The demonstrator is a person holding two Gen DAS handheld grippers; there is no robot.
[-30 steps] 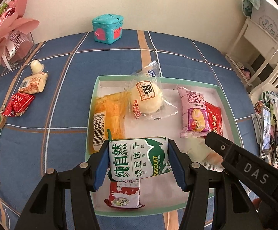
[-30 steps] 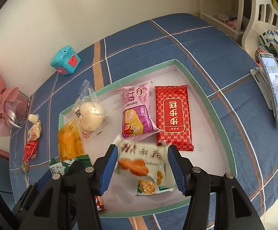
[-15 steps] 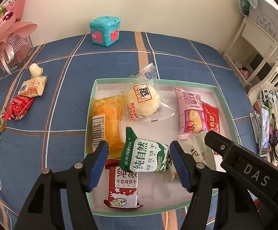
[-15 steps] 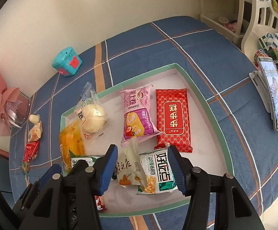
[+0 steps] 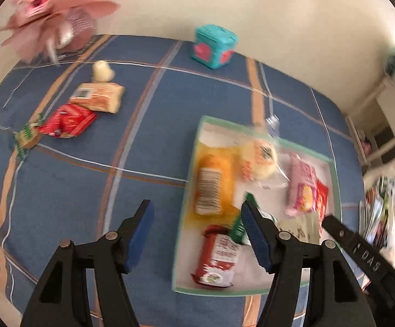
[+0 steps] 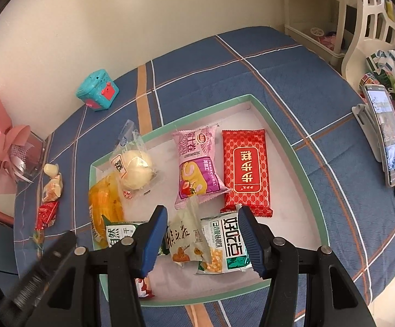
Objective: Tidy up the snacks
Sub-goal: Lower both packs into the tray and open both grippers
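My left gripper [image 5: 197, 209] stands open and empty, over the blue cloth beside the left rim of the green-edged tray [image 5: 189, 190]. Its right finger hides most of the green and white biscuit packet [image 5: 238, 226], which lies in the tray above a red milk biscuit packet [image 5: 219, 259]. My right gripper [image 6: 202, 212] hovers open over the tray's [image 6: 287, 231] front. A beige packet [image 6: 186, 239] and a corn snack packet [image 6: 230, 245] lie below its jaws, untouched by the pads. Loose on the cloth at the left are a beige packet [image 5: 99, 96] and a red packet [image 5: 66, 121].
The tray also holds a yellow packet [image 6: 104, 201], a round bun [image 6: 134, 169], a pink roll packet [image 6: 194, 163] and a red packet [image 6: 246, 169]. A teal box [image 5: 213, 46] and a pink bouquet [image 5: 58, 8] stand near the wall. A phone on a stand [image 6: 388, 136] is at the right.
My left gripper let go of the green and white biscuit packet in the tray, then swung left and rolled. The beige packet under my right gripper tipped over, uncovering the corn packet.
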